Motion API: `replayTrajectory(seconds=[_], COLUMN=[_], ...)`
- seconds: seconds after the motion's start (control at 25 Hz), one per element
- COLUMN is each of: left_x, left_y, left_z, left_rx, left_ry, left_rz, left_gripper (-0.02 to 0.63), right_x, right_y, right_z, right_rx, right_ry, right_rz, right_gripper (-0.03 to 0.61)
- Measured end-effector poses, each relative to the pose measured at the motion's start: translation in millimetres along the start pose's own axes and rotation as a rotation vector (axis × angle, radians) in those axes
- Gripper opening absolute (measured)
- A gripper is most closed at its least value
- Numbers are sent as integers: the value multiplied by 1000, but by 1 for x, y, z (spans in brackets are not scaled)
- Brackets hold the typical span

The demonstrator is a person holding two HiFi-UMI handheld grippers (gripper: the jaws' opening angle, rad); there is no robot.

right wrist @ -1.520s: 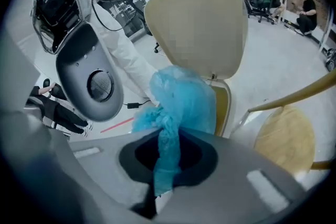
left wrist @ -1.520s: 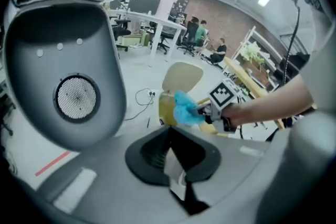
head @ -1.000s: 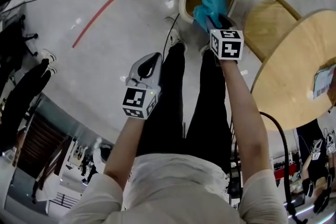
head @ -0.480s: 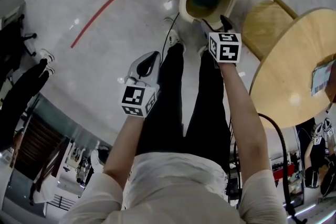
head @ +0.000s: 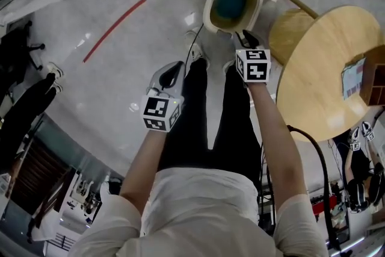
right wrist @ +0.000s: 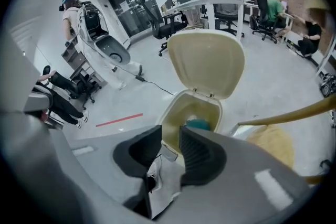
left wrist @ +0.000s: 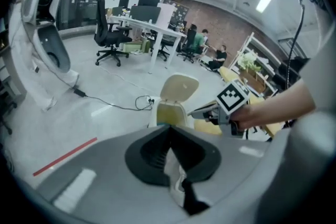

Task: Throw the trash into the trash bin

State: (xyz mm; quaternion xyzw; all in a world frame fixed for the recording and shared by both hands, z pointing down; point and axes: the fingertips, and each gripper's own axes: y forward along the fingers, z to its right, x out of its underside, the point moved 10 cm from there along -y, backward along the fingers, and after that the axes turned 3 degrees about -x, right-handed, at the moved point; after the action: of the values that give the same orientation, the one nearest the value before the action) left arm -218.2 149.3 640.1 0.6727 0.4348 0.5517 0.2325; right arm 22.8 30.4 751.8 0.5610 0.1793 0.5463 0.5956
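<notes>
Finds the teal trash (head: 229,2) no longer clamped in the right gripper (head: 245,39) but lying inside the open trash bin (head: 208,11), with those jaws just drawn partway closed on nothing and the left gripper (head: 171,73) pinched together, empty, so likely done.
</notes>
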Motion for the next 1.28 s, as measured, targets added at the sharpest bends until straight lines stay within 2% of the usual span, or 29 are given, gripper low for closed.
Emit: replayTrajectory(seconds=[0.32, 0.72, 1.28], left_x=[-14, -33, -68], left_y=[-17, -63, -106], left_z=[5, 22, 42], left_rx=[-25, -22, -1], left_ry=[15, 12, 86], left_rz=[27, 39, 62], left_gripper=[3, 3, 3], right_x=[-7, -21, -35], right_y=[-40, -103, -185], right_z=[-3, -27, -50], right_rx=[1, -32, -60], right_ry=[-9, -16, -20], right_rz=[38, 82, 146], right_gripper=[17, 0, 0])
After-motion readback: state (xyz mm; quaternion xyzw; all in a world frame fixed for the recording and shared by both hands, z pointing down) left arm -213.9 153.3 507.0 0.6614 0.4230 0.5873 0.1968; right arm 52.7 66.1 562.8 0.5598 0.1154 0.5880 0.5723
